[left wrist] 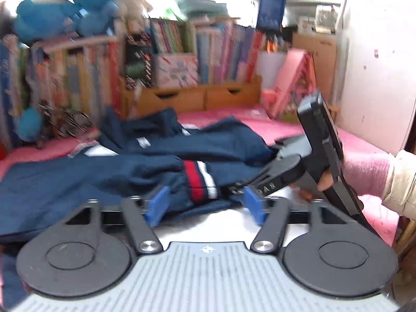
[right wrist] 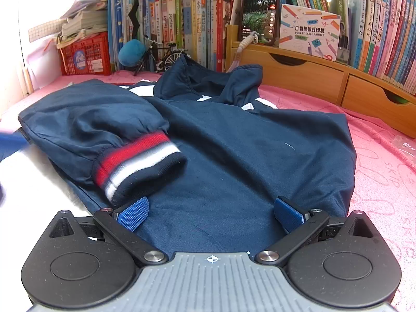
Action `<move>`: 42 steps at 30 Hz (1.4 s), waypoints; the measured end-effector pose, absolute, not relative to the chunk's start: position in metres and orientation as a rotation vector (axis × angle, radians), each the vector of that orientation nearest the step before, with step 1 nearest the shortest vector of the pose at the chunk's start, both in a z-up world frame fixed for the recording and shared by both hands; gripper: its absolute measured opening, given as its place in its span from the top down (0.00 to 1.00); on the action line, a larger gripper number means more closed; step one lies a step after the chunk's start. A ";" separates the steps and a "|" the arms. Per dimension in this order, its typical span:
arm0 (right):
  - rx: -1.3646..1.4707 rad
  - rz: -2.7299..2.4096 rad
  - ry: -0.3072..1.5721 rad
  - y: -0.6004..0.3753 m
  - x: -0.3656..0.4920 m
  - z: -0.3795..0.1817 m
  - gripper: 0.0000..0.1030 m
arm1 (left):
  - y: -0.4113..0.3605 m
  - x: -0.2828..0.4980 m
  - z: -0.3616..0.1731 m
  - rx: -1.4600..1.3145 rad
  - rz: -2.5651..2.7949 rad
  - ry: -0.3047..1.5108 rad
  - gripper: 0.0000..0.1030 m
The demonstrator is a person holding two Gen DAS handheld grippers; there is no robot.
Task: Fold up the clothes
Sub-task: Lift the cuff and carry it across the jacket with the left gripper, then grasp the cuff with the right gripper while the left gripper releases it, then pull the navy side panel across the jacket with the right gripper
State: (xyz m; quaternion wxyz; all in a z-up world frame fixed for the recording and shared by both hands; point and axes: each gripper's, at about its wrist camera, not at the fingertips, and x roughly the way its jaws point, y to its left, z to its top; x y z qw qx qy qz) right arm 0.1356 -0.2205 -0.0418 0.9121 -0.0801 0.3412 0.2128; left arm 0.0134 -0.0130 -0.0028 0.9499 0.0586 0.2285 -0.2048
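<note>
A navy jacket (right wrist: 247, 143) lies spread on a pink cover (right wrist: 384, 161), collar toward the bookshelf. One sleeve is folded across the body, and its red, white and navy striped cuff (right wrist: 137, 163) rests on top. My right gripper (right wrist: 212, 215) is open, low over the jacket's near hem, with the cuff just beyond its left pad (right wrist: 134, 215). My left gripper (left wrist: 205, 205) is open too, and the cuff (left wrist: 200, 182) lies on the cloth just past its blue pads (left wrist: 156, 205). The right tool's black handle (left wrist: 322, 140) shows in the left wrist view, held by a hand in a pink sleeve (left wrist: 364, 174).
Books (right wrist: 182, 20) line the back above a wooden drawer unit (right wrist: 299, 78), on which a lit phone (right wrist: 260, 10) leans. A red basket (right wrist: 85, 54), a toy bicycle (right wrist: 166, 54) and a blue plush (right wrist: 131, 52) stand at the back left. A pink box (left wrist: 293, 83) leans near the white wall.
</note>
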 end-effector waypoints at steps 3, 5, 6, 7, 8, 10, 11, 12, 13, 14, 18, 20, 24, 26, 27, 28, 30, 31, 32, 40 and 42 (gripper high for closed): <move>-0.178 0.348 0.717 -0.217 0.128 -0.035 0.00 | 0.013 0.003 -0.004 0.147 -0.287 0.448 0.28; -0.169 0.286 0.688 -0.217 0.114 -0.025 0.00 | 0.030 0.005 -0.015 0.121 -0.232 0.502 0.29; -0.160 0.258 0.668 -0.216 0.107 -0.020 0.00 | 0.039 0.006 -0.020 0.108 -0.204 0.529 0.29; -0.132 0.247 0.645 -0.216 0.099 -0.014 0.00 | 0.047 0.007 -0.026 0.095 -0.176 0.556 0.29; -0.080 0.256 0.621 -0.217 0.091 -0.008 0.00 | 0.056 0.009 -0.031 0.082 -0.148 0.583 0.29; 0.024 0.316 0.606 -0.212 0.084 0.000 0.00 | 0.069 0.010 -0.040 0.059 -0.108 0.623 0.28; 0.076 0.353 0.606 -0.209 0.082 0.003 0.00 | 0.070 0.010 -0.041 0.053 -0.108 0.627 0.28; 0.107 0.374 0.612 -0.203 0.083 0.003 0.00 | 0.071 0.010 -0.043 0.046 -0.109 0.630 0.26; 0.112 0.374 0.627 -0.194 0.088 0.000 0.00 | 0.071 0.009 -0.044 0.042 -0.109 0.631 0.25; 0.116 0.374 0.642 -0.185 0.092 -0.003 0.00 | 0.071 0.009 -0.044 0.042 -0.109 0.632 0.21; 0.163 0.361 0.728 -0.154 0.115 -0.018 0.04 | 0.072 0.008 -0.046 0.041 -0.107 0.634 0.17; 0.235 0.355 0.775 -0.147 0.123 -0.022 0.37 | 0.072 0.007 -0.047 0.041 -0.106 0.635 0.17; 0.252 0.312 0.725 -0.148 0.121 -0.007 0.82 | 0.073 0.006 -0.048 0.040 -0.105 0.636 0.14; 0.146 0.245 0.645 -0.152 0.116 0.008 0.86 | 0.073 0.006 -0.049 0.040 -0.105 0.637 0.13; 0.092 0.212 0.599 -0.153 0.112 0.015 0.86 | 0.073 0.006 -0.049 0.040 -0.105 0.638 0.13; 0.043 0.178 0.560 -0.156 0.111 0.022 0.86 | 0.073 0.006 -0.049 0.040 -0.105 0.638 0.13; 0.000 0.108 0.515 -0.165 0.113 0.030 0.86 | 0.072 0.005 -0.049 0.041 -0.101 0.637 0.13; -0.013 0.073 0.497 -0.170 0.115 0.033 0.87 | 0.072 0.005 -0.049 0.040 -0.100 0.637 0.13; -0.031 0.038 0.475 -0.175 0.116 0.035 0.87 | 0.072 0.005 -0.050 0.039 -0.099 0.636 0.13; -0.471 -0.111 0.536 -0.189 0.123 -0.006 0.47 | 0.089 -0.001 0.001 -0.014 -0.012 0.455 0.19; -0.558 -0.127 0.506 -0.186 0.116 -0.012 0.35 | 0.095 -0.001 0.022 -0.021 -0.014 0.369 0.14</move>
